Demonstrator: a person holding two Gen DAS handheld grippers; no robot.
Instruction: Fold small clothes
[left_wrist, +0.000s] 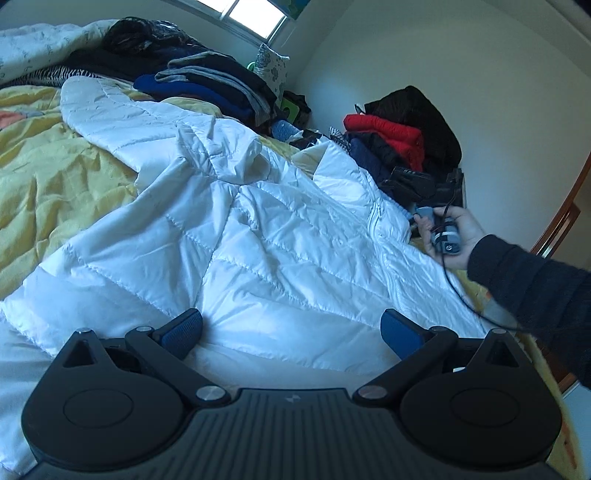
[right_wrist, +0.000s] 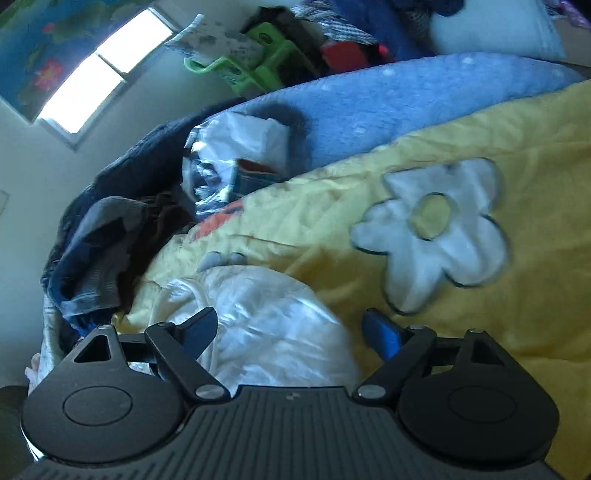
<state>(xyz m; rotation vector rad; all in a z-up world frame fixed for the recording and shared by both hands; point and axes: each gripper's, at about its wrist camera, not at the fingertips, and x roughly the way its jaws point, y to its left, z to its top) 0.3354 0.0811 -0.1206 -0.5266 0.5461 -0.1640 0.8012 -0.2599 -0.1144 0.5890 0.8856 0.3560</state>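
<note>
A white quilted puffer jacket (left_wrist: 258, 236) lies spread on the yellow bedspread (left_wrist: 48, 173), hood toward the far side, zipper edge at the right. My left gripper (left_wrist: 291, 332) is open just above the jacket's near hem, holding nothing. In the left wrist view the person's right hand (left_wrist: 450, 236) holds the right gripper's handle at the jacket's right edge. In the right wrist view my right gripper (right_wrist: 291, 332) is open over a bunched white part of the jacket (right_wrist: 266, 325), with the cloth between the fingers (right_wrist: 382, 334).
Stacks of folded dark clothes (left_wrist: 207, 81) sit at the far side of the bed. A pile with a red garment (left_wrist: 391, 136) stands by the wall at the right. The bedspread has a white flower patch (right_wrist: 432, 236). A blue blanket (right_wrist: 406, 99) and green plastic item (right_wrist: 251, 66) lie beyond.
</note>
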